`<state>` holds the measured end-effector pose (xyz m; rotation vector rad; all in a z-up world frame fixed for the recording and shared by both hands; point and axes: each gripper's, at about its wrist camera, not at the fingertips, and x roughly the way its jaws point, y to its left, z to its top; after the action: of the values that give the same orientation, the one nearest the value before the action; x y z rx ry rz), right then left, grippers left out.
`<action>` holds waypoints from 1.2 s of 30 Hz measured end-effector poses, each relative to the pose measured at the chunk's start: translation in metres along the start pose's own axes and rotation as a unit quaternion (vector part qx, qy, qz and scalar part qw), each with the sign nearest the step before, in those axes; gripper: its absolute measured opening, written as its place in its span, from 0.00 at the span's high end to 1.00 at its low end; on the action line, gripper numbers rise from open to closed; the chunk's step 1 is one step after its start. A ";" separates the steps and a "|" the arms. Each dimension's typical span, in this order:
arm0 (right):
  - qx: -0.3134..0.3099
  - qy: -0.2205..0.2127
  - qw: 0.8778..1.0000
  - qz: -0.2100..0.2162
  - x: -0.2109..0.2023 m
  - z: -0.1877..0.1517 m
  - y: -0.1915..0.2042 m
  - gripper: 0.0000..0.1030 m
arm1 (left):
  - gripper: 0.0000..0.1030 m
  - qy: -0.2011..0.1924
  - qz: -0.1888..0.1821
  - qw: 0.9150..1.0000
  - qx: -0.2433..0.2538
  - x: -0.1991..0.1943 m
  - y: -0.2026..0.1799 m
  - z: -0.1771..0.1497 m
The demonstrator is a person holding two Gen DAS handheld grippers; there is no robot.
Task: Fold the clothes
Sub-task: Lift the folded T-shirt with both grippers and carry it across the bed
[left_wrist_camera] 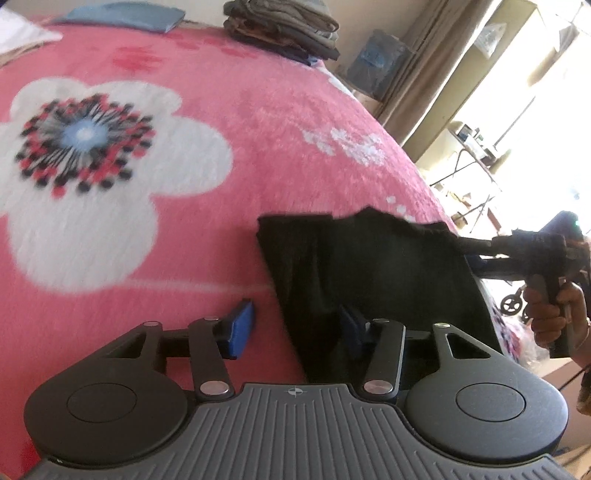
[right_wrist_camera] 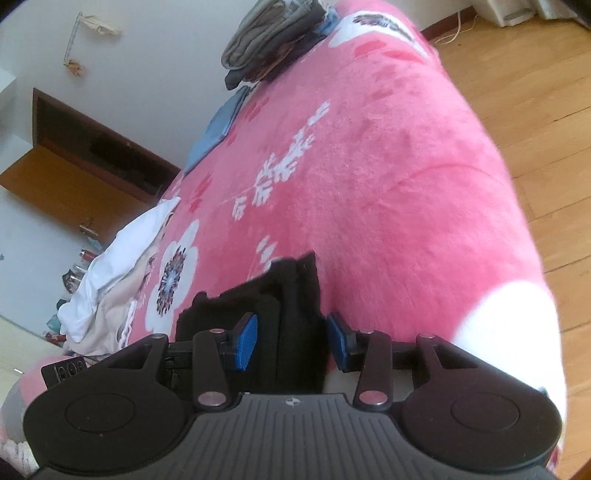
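A folded black garment point(left_wrist_camera: 369, 273) lies on the pink flowered blanket point(left_wrist_camera: 184, 92) near the bed's right edge. My left gripper point(left_wrist_camera: 295, 328) is open, its fingers astride the garment's near left corner, the right pad over the black cloth. My right gripper point(left_wrist_camera: 476, 254) reaches the garment's far right corner from the side. In the right wrist view the right gripper point(right_wrist_camera: 291, 345) is open, its blue pads on either side of the black garment point(right_wrist_camera: 291, 295), not closed on it.
A stack of folded clothes point(left_wrist_camera: 284, 26) and a folded blue piece point(left_wrist_camera: 125, 16) sit at the bed's far end. A heap of white and beige laundry point(right_wrist_camera: 114, 266) lies on the bed. Wooden floor point(right_wrist_camera: 535, 110) runs past the bed's edge.
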<state>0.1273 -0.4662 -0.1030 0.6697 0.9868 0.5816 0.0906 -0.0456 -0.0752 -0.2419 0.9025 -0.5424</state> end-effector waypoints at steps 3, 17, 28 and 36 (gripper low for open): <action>-0.009 0.002 1.000 0.010 0.017 0.012 0.005 0.57 | 0.50 -0.011 0.004 1.000 0.003 0.009 -0.001 0.007; -0.088 0.037 0.995 0.002 0.021 0.002 0.027 0.84 | 0.86 -0.039 0.040 0.997 0.049 0.016 -0.022 0.013; -0.191 -0.049 0.980 -0.022 -0.021 -0.007 0.101 0.88 | 0.94 -0.125 0.022 0.991 0.043 -0.046 -0.047 0.045; -0.233 -0.179 0.956 0.003 -0.057 0.051 0.165 0.89 | 0.94 -0.226 0.033 0.966 0.123 -0.106 -0.085 0.147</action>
<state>0.1245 -0.4100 0.0705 0.3375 0.4797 0.6435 0.1254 -0.0632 0.1208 -0.1010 0.3927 -0.5047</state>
